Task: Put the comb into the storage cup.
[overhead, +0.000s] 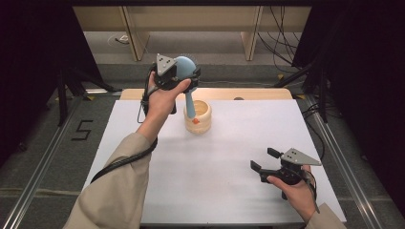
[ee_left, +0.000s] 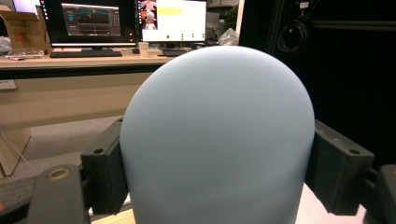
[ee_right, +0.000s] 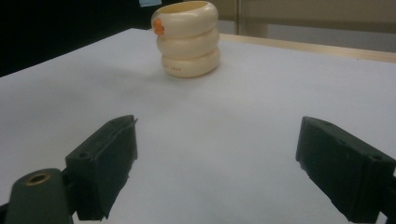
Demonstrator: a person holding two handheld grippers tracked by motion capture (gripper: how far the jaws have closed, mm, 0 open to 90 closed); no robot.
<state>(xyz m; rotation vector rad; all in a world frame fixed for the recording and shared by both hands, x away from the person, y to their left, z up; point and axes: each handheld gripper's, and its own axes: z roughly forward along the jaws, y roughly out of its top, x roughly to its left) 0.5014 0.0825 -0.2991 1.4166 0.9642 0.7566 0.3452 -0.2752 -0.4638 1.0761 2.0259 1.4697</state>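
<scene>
On the left, over the far part of the white table top (overhead: 224, 157), the left gripper (overhead: 190, 75) is held up in the air with its jaws clamped on the round head of a pale blue, smooth, mushroom-shaped tool (overhead: 185, 67). In the left gripper view the dome of that tool (ee_left: 217, 135) sits squarely between the two black pads (ee_left: 105, 172), which press on it from both sides. Its slim blue handle hangs down towards the container just beneath it.

That container is a cream-coloured cup made of three stacked bulging rings (overhead: 198, 117), standing upright on the far middle of the table, with a small orange mark (overhead: 195, 121) on its outer wall. The tip of the handle overlaps its near-left rim in the high view; whether it touches the rim or reaches inside cannot be told. In the right gripper view the cup (ee_right: 189, 39) stands alone.

On the right, near the front edge, the right gripper (overhead: 264, 161) has its jaws spread wide with nothing between them, pointing left, well apart from the cup.
</scene>
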